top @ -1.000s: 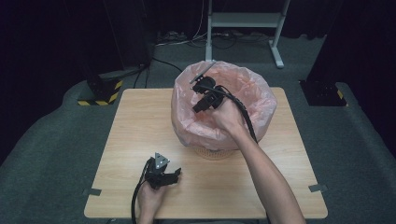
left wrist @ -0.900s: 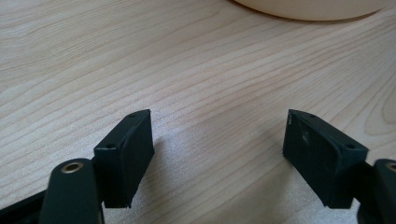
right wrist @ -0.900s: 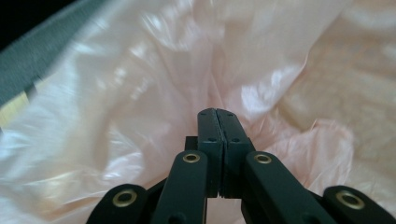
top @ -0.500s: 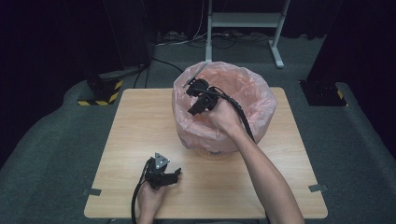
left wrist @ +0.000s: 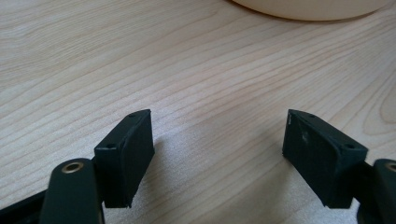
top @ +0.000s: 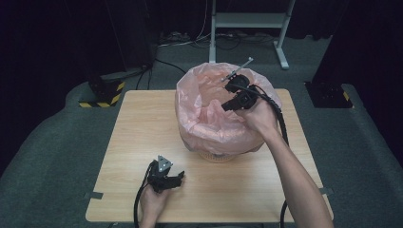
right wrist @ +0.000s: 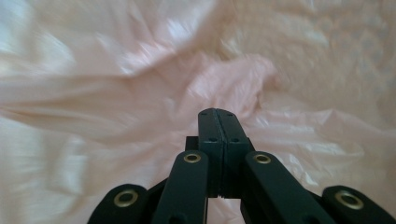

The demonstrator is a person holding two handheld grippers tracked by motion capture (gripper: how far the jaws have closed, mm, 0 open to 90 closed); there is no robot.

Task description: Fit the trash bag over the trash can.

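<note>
A pink plastic bag point(top: 209, 118) lines a pale round basket point(top: 216, 156) at the back middle of the wooden table point(top: 142, 123). My right gripper point(top: 225, 107) hovers inside the bag's mouth near its right rim, pointing down and to the left. Its jaws are shut flat together point(right wrist: 218, 114) with crumpled pink film point(right wrist: 116, 93) behind them; I see nothing caught between them. My left gripper point(top: 178, 178) rests low near the table's front edge, in a hand. Its jaws stand open point(left wrist: 219, 154) over bare wood with nothing between them, and the basket's base point(left wrist: 303, 9) lies ahead.
Grey carpet surrounds the table. A metal stand point(top: 247, 21) is behind the basket, a yellow-and-black striped block point(top: 102, 97) sits on the floor at the back left, and a dark box point(top: 328, 92) at the right. Cables trail from both grippers.
My right gripper has moved to the right across the bag's mouth, from its left-centre toward the right rim. The left gripper has stayed where it was.
</note>
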